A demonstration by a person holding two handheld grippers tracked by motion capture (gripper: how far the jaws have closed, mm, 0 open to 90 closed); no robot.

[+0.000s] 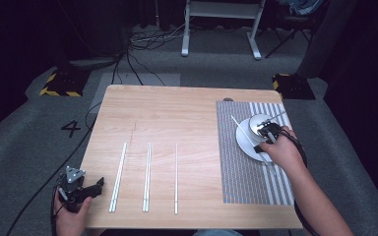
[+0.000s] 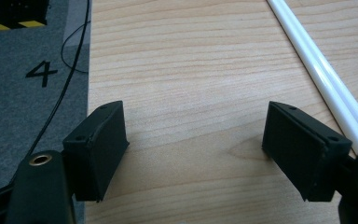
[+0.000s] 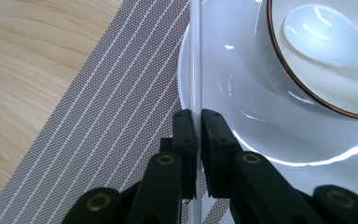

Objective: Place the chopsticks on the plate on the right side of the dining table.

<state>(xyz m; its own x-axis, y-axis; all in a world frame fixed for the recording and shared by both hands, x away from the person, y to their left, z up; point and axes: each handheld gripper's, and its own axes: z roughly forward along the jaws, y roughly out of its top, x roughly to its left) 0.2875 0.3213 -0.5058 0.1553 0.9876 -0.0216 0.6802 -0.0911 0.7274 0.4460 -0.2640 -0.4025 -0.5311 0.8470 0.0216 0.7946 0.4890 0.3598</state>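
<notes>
1. High view: the right gripper [image 1: 267,132] holds a thin white chopstick [image 1: 241,129] across the round white plate [image 1: 243,142] on the striped grey placemat [image 1: 241,182]; the left gripper [image 1: 81,189] rests at the wooden table [image 1: 177,113] corner.
2. Left gripper view: jaws spread wide over bare wood, beside two white chopsticks [image 2: 321,74].
3. Right gripper view: jaws clenched on the chopstick [image 3: 196,56] at the plate's [image 3: 223,70] rim.

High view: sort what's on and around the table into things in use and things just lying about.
In use:
right gripper, shut on a white chopstick
white plate
bowl with white spoon
striped placemat

Lying about:
left gripper, open over bare table
chopsticks in rows
floor cables
</notes>
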